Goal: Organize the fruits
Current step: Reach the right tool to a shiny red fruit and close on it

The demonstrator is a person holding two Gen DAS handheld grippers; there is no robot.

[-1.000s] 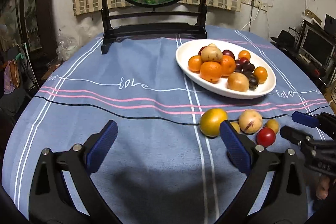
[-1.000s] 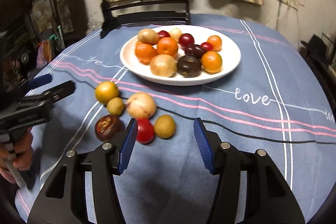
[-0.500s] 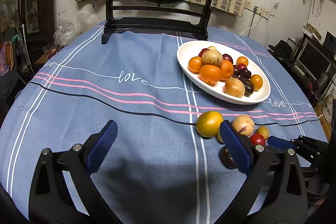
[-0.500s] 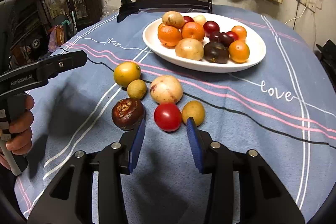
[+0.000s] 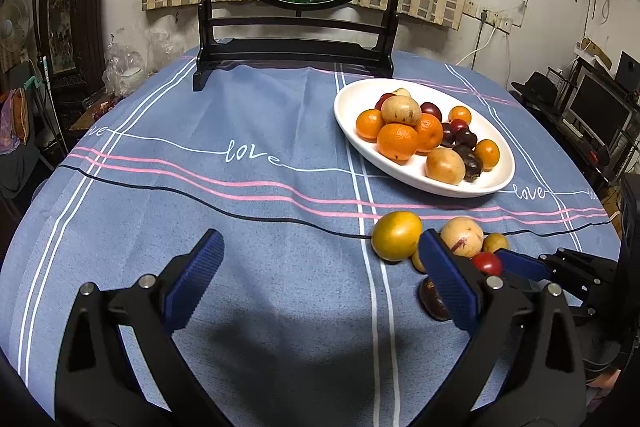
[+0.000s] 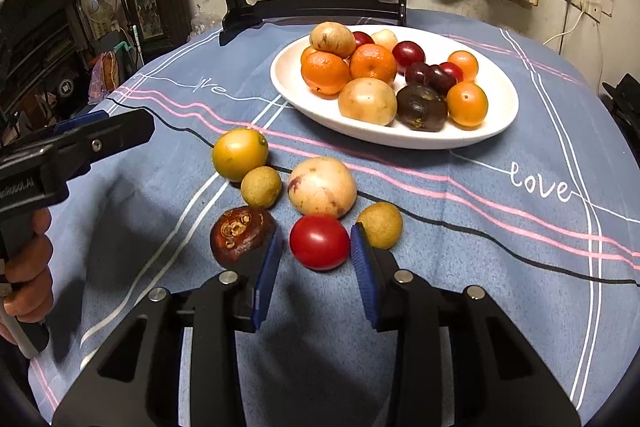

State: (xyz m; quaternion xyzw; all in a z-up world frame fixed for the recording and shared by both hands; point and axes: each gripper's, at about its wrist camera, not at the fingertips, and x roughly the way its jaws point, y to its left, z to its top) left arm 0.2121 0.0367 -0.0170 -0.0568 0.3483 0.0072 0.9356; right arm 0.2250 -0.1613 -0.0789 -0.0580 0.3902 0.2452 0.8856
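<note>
Several loose fruits lie on the blue tablecloth: a red tomato (image 6: 319, 242), a brown mangosteen (image 6: 238, 233), a pale round fruit (image 6: 322, 187), a yellow fruit (image 6: 240, 154) and two small tan ones. My right gripper (image 6: 317, 231) straddles the tomato, its jaws closing. The right pad sits against the tomato and a thin gap shows at the left pad (image 6: 267, 269). In the left wrist view the tomato (image 5: 486, 263) shows between the right gripper's blue pads (image 5: 520, 267). My left gripper (image 5: 320, 243) hangs wide open over bare cloth, left of the fruits.
A white oval plate (image 6: 498, 123) heaped with oranges, dark plums and pale fruits stands behind the loose fruits. A black framed goldfish screen (image 5: 296, 47) stands at the table's far edge. A person's hand (image 6: 24, 267) holds the left gripper's handle.
My right gripper has come forward and down onto the tomato, and its jaws have narrowed from wide apart to just around it. The left gripper has stayed open in place.
</note>
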